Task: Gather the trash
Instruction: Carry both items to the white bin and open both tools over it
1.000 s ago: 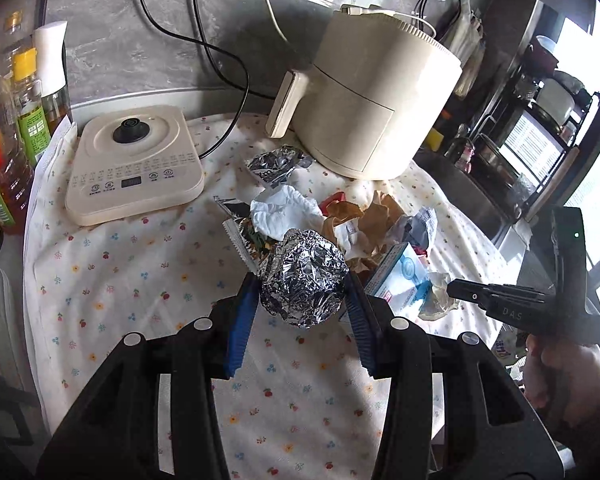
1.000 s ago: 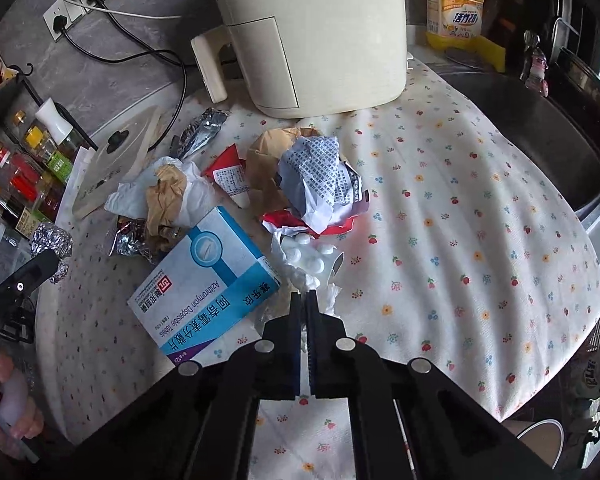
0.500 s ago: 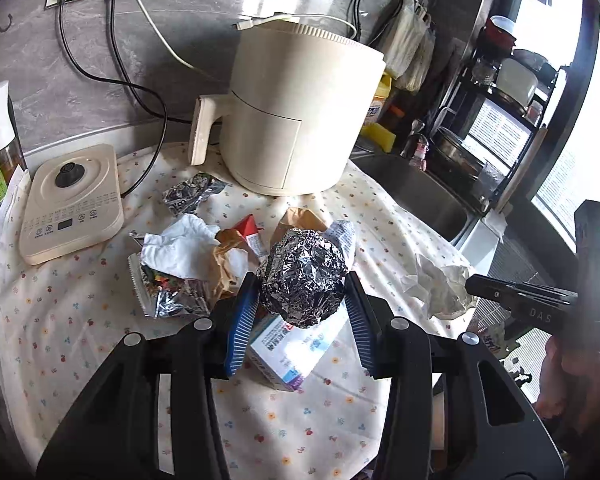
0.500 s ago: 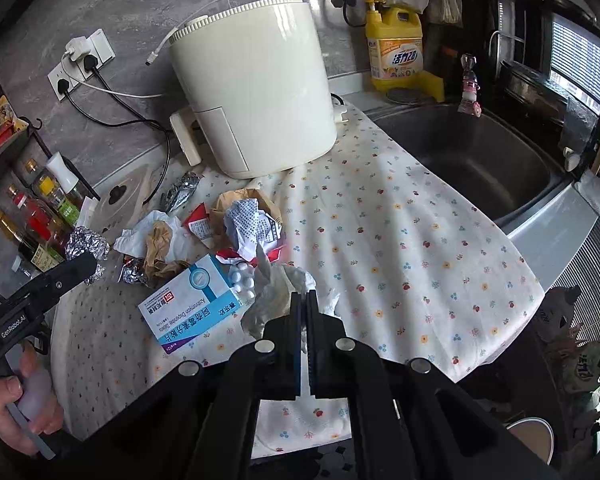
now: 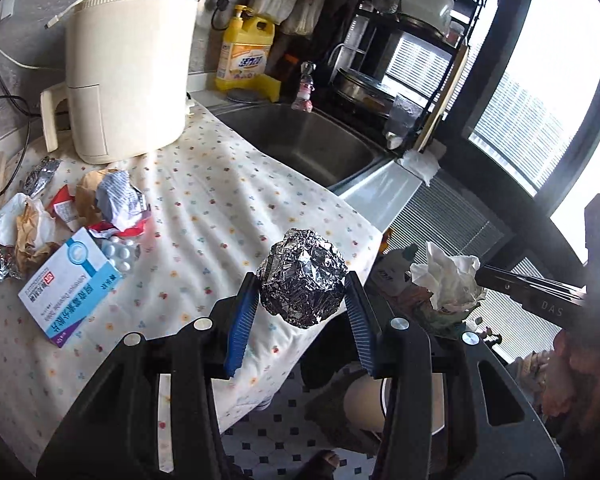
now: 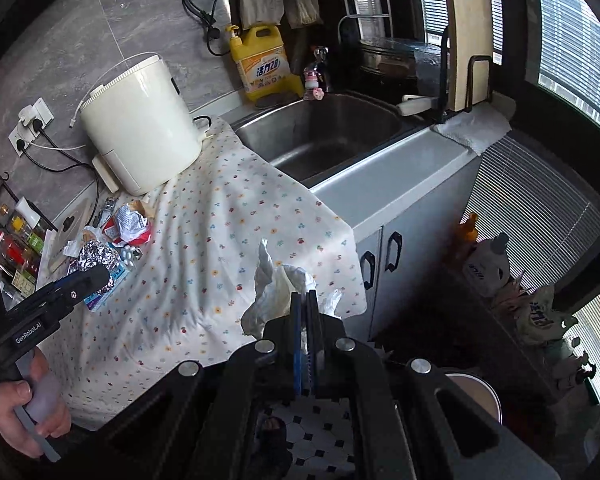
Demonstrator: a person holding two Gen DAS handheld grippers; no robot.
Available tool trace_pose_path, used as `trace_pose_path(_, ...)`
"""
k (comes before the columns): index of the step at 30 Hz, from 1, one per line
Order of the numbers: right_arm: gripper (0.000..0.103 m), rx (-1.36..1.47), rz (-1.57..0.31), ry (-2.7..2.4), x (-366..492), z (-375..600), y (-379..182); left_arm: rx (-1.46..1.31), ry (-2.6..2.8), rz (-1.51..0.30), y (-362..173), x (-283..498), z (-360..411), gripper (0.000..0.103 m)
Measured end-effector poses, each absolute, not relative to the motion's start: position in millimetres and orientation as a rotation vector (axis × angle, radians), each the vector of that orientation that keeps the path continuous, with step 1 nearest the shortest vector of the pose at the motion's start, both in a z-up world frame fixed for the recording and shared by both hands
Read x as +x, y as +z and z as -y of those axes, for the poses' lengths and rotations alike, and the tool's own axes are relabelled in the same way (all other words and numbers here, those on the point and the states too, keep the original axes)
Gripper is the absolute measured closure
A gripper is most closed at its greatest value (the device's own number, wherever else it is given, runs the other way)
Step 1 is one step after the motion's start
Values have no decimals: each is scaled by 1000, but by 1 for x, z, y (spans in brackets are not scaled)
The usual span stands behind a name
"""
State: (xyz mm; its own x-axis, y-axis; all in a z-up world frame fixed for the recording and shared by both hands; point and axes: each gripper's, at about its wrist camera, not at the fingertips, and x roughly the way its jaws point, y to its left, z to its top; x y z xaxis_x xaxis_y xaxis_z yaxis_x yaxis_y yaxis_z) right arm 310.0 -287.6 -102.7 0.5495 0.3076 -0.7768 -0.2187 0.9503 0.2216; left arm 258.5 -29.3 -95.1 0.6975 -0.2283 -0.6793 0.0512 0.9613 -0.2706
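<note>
Both loads lifted clear of the worktop (image 5: 204, 184), swung out past its edge.
My left gripper (image 5: 300, 300) clamps the crumpled silver foil ball (image 5: 303, 278); my right gripper (image 6: 305, 308) pinches the crumpled white tissue (image 6: 278, 292); drop-off follows, I judge.

A cream air fryer (image 5: 128, 72) stands beside the steel sink (image 5: 300, 144).

Home kitchen: steel sink (image 6: 332, 136), dish-soap jug (image 6: 266, 66), air fryer (image 5: 126, 76), dish rack (image 5: 404, 40).

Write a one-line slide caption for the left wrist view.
Left hand-held gripper holds a crumpled foil ball beyond the counter edge; right hand-held gripper pinches a white tissue.
</note>
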Motion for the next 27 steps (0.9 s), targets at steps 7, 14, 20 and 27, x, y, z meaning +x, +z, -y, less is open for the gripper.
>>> trace_pose_path(7, 100, 163, -1012, 177, 283, 385, -146, -180, -275, -848, -117, 268, 122, 59)
trace_pose_path(14, 99, 214, -1116, 94, 264, 447, -198, -145, -368, -914, -147, 270, 193, 59)
trace_pose_path(20, 92, 266, -1211, 70, 253, 474, -235, -123, -406, -968, -172, 271, 231, 59)
trace_pose_path(27, 47, 279, -1183, 10, 235, 505, -231, -103, -464, -1041, -204, 274, 268, 59)
